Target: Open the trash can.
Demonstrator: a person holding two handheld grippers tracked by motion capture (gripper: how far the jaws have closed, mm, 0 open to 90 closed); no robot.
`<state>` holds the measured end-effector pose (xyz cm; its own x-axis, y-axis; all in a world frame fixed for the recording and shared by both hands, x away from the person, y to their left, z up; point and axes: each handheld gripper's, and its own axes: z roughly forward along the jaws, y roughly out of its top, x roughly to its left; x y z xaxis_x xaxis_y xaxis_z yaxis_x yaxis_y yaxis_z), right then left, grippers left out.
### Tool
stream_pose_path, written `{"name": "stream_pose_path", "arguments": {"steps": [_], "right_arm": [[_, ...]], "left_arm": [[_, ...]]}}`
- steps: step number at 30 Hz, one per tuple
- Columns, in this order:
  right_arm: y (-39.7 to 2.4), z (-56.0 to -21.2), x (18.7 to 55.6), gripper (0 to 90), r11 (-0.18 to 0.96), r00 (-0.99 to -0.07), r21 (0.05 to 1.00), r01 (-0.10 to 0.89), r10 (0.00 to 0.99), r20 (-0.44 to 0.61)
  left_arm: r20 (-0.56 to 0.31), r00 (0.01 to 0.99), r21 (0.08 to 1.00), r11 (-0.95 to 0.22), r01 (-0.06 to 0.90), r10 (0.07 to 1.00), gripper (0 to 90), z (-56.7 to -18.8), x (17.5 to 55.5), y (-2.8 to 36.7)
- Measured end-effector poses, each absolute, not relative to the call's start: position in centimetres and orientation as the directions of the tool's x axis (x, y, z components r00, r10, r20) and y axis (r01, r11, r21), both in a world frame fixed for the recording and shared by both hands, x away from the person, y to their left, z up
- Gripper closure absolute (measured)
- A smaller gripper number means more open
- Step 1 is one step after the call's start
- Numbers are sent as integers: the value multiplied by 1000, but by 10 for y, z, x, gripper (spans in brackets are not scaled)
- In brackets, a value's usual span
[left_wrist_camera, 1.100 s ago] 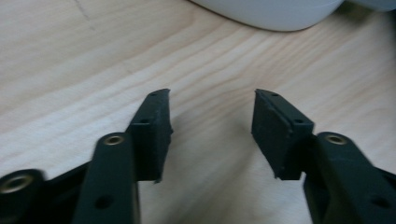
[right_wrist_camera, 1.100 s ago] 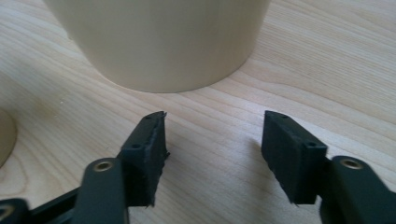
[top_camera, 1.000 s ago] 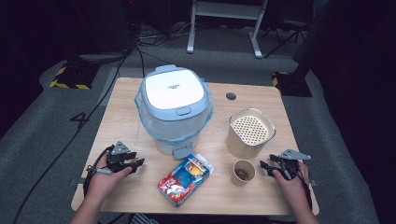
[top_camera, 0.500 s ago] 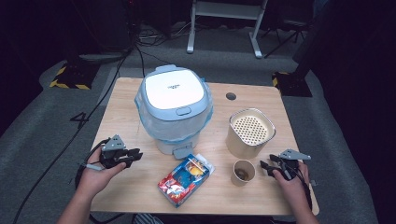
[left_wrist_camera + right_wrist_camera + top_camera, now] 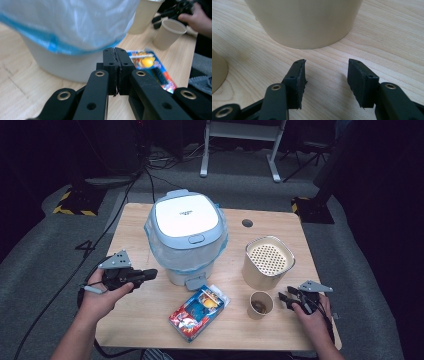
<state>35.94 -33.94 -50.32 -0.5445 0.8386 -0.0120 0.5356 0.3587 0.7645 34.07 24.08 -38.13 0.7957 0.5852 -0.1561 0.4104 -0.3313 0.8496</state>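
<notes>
Our left claw [image 5: 151, 274] was shut on nothing, pointing at the bin [image 5: 186, 240] just ahead, with the snack packet [image 5: 199, 311] nearer it. Our right claw [image 5: 283, 298] stood open and empty beside the paper cup [image 5: 261, 304].

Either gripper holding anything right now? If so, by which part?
Nothing is held. The left gripper is shut on itself, nothing between its fingers. The right gripper stands open over bare table, short of the beige container.

Tongs [image 5: 116, 72] pressed shut, empty, before the bag-lined bin [image 5: 75, 37]; snack packet [image 5: 150, 67] lies beyond.
</notes>
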Motion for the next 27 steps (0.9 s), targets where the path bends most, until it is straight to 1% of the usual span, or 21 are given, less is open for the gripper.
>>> {"name": "stream_pose_path", "arguments": {"steps": [2, 4, 5, 8, 9, 11, 12, 16, 20, 23, 27], "right_arm": [[-339, -503, 359, 492, 359, -544, 764, 536, 839, -12], [-339, -503, 359, 492, 356, -541, 765, 537, 841, -12], [-339, -503, 359, 492, 356, -541, 765, 537, 841, -12], [-338, -503, 359, 492, 355, -537, 766, 536, 844, -16], [-338, -503, 359, 492, 355, -537, 766, 536, 844, -16], [-337, -503, 359, 492, 353, -533, 766, 537, 846, -17], [-337, -503, 359, 492, 353, -533, 766, 537, 846, -17], [-337, -503, 359, 492, 357, -535, 766, 535, 844, -19], [-337, -503, 359, 492, 356, -536, 766, 535, 844, -18], [-337, -503, 359, 492, 357, -536, 766, 535, 844, -19], [-336, -503, 359, 491, 358, -540, 765, 536, 842, -16]], "left_arm": [[-157, 800, 857, -323, 402, 580, 881, -375, 341, 239], [-139, 809, 882, -300, 363, 571, 877, -364, 343, 235], [-139, 809, 882, -300, 363, 571, 875, -364, 343, 235], [-80, 827, 910, -298, 288, 556, 866, -349, 344, 227], [-80, 827, 910, -298, 288, 556, 869, -349, 344, 227], [-69, 843, 925, -282, 254, 534, 876, -336, 345, 222], [-69, 843, 925, -282, 254, 534, 878, -336, 345, 222], [-55, 863, 933, -281, 223, 503, 876, -314, 346, 213], [-63, 876, 937, -274, 217, 477, 882, -300, 352, 204], [-61, 881, 940, -271, 209, 469, 887, -294, 356, 199], [-30, 888, 942, -284, 179, 458, 872, -281, 363, 186]]}}
